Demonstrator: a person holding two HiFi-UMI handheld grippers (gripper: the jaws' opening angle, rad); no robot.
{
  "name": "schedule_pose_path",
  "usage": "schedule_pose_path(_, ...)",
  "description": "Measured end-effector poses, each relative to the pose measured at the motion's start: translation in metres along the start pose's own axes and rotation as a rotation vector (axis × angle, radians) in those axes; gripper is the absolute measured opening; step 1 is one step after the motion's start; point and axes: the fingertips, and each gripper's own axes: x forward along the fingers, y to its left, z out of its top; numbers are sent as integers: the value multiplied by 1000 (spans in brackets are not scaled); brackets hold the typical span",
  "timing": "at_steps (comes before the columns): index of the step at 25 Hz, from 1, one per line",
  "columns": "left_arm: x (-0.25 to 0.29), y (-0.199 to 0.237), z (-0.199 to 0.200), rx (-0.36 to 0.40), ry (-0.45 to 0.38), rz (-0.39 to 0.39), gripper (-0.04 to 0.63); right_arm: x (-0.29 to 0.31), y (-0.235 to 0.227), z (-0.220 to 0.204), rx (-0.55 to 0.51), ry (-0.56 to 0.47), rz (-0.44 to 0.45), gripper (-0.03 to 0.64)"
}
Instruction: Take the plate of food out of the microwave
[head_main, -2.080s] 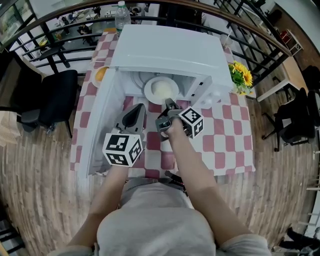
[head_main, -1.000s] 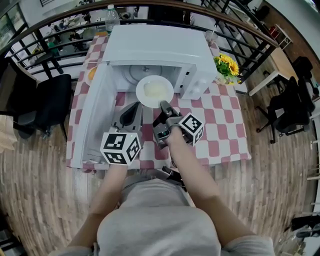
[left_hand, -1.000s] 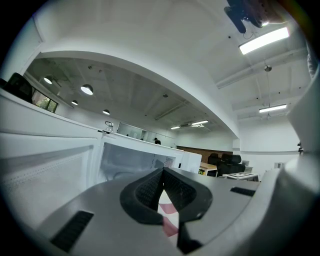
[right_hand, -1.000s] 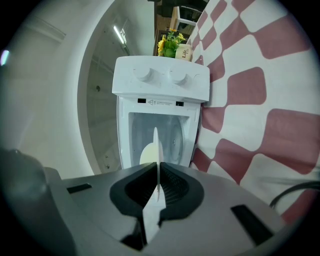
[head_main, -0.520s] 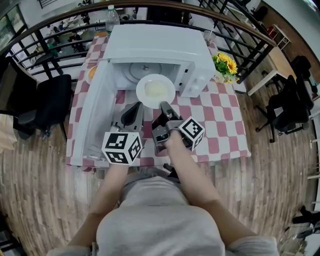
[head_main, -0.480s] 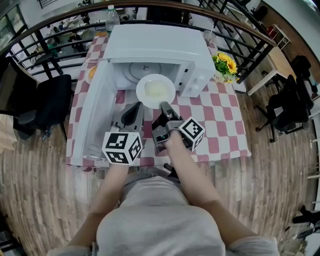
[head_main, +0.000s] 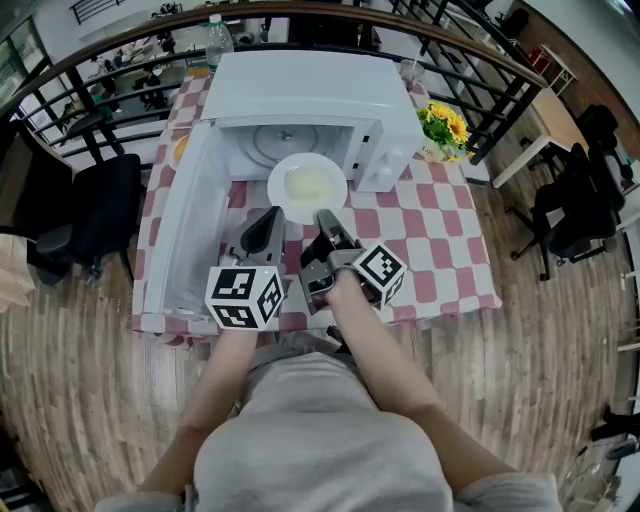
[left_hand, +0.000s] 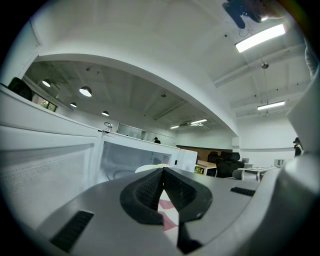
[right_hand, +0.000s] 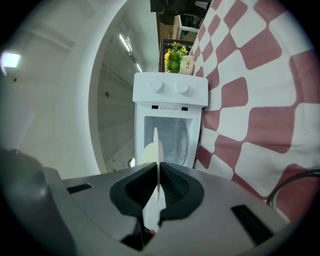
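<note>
My right tongs (head_main: 322, 216) are clamped tight on the near rim of the white plate (head_main: 336, 178). The plate carries a pale, creamy patch of food (head_main: 305, 182) and sits at the mouth of the open microwave (head_main: 300, 85), above the checked tabletop (head_main: 440, 250), with the glass turntable (head_main: 275, 145) showing in the cavity behind it. My left tongs (head_main: 270, 218) hang just beside the plate with the pads pressed together on nothing (idle, near the swung-out door (head_main: 185, 230)), and the print strip under the microwave's knobs and the lettering on the flower pot (right_hand: 186, 63) are too small for me to read.
</note>
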Motion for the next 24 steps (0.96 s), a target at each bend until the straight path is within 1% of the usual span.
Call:
schedule_pose_path(7,-3,2,-2,3,0,13,2,-2,3,-3,-1,-6,13,35)
schedule_pose_path(24,-6,10,-3,-12,-9,15,2,-3,0,-3,18,-36,16,35)
